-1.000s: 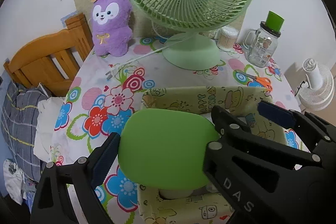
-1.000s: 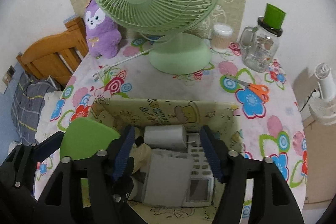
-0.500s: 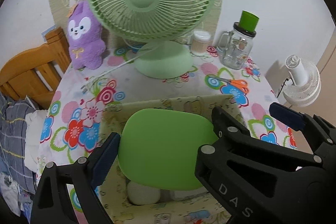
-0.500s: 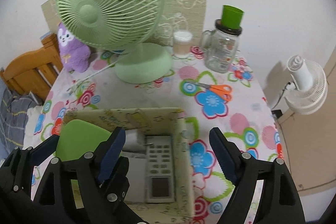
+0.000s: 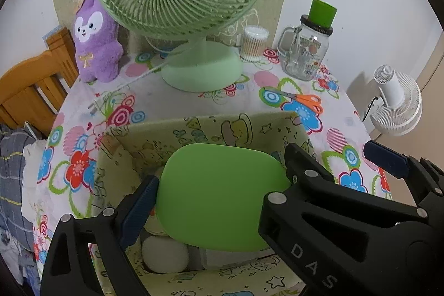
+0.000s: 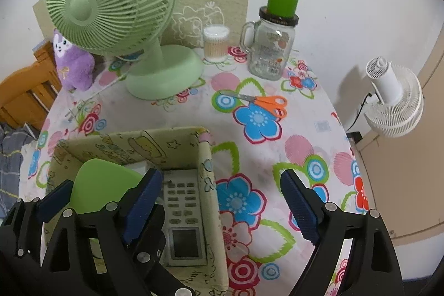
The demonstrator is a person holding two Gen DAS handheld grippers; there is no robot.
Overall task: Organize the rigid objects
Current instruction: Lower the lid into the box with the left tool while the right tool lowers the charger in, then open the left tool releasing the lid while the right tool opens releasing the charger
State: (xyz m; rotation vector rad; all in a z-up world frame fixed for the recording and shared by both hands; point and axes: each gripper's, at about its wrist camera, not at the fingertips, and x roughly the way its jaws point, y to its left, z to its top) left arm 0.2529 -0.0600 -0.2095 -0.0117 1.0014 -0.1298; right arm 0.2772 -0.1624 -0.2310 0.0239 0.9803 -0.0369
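left gripper (image 5: 222,193) | closed on green pad (image 5: 222,199), edges pinched, held over patterned box (image 6: 205,157) | pad judged light, stiff, smooth | right gripper (image 6: 222,201) | jaws just opened wide, nothing held

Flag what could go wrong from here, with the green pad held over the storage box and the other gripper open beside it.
The left gripper holds the green pad above a box already holding a remote and a white ball; it may jam. The right gripper, whose jaws have just been opening with nothing gripped, straddles the box wall and could snag it.
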